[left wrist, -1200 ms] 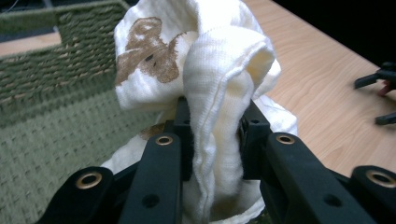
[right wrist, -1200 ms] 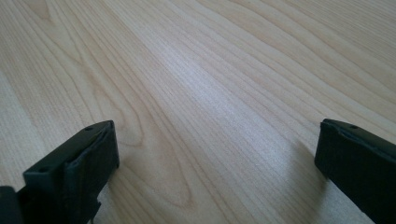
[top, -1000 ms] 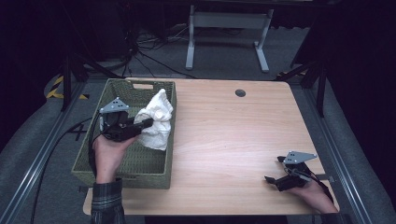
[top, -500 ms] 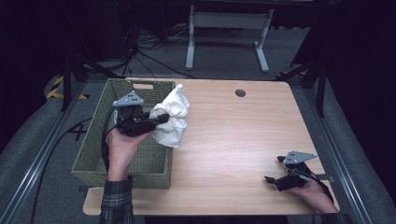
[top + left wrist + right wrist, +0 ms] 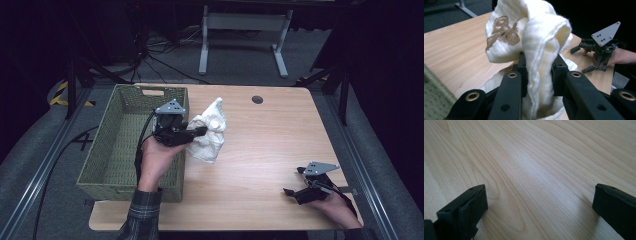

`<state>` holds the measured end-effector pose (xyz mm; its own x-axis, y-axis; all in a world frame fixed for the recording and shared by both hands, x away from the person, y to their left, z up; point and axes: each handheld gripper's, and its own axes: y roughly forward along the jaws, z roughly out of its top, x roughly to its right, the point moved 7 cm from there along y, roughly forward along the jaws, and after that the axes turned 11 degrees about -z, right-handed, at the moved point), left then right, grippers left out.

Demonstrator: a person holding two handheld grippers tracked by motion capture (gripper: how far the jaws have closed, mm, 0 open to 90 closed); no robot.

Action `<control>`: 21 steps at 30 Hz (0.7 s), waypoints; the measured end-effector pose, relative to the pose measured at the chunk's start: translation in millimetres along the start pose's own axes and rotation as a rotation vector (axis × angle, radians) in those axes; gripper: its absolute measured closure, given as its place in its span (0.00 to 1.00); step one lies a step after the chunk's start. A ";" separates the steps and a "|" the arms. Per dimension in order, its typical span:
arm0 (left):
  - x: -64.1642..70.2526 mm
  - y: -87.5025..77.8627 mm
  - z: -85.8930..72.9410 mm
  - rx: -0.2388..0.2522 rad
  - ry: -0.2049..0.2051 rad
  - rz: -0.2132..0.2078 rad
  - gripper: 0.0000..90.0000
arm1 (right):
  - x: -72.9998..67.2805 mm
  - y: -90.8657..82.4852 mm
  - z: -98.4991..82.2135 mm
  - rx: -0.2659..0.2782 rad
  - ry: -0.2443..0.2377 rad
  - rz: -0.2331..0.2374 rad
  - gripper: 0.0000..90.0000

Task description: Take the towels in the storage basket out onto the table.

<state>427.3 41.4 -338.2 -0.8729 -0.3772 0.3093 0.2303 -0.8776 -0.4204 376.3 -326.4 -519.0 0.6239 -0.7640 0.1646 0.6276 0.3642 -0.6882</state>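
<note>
Cloth (image 5: 541,37) between the left gripper (image 5: 537,72) fingers is looking like soft, nubby cream terry with a rough brown patch. Fingers (image 5: 507,92) are showing matt black plastic with brassy metal eyelets. Table (image 5: 536,157) beneath is showing smooth pale wood grain; basket (image 5: 107,150) is looking coarsely woven, olive.

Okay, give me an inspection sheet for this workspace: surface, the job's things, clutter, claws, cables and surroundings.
Surface: wooden table, light grain, a round dark hole near its far edge.
Job's things: white cloth with a brown patch, bunched, hanging from the left claw beside the basket; green woven basket at the table's left end, nothing seen inside.
Clutter: nothing seen.
Claws: left claw shut on the cloth; right claw open, low over the near right corner of the table, nothing between its jaws.
Cables: black cable trails from the left claw; more cables on the floor behind.
Surroundings: dark room, grey carpet, white stand beyond the table.
</note>
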 end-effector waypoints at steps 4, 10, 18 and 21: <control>3.8 11.2 2.3 -0.009 0.017 -0.015 0.84 | 0.0 0.0 0.0 0.000 0.000 0.000 0.00; 9.2 25.5 3.3 -0.018 0.017 -0.032 0.84 | -0.1 -0.1 0.0 -0.001 0.001 0.000 0.00; 16.5 47.8 1.6 -0.050 0.022 -0.063 0.84 | -0.1 -0.1 0.0 -0.001 0.001 0.000 0.00; 18.9 58.9 -0.4 -0.060 0.025 -0.077 0.84 | -0.2 -0.1 0.0 -0.002 0.001 0.001 0.00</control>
<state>424.2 -17.2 -357.4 -0.8976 -0.3016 0.3214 0.1370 -0.8840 -0.4469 376.1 -326.3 -518.9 0.6239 -0.7643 0.1633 0.6263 0.3639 -0.6895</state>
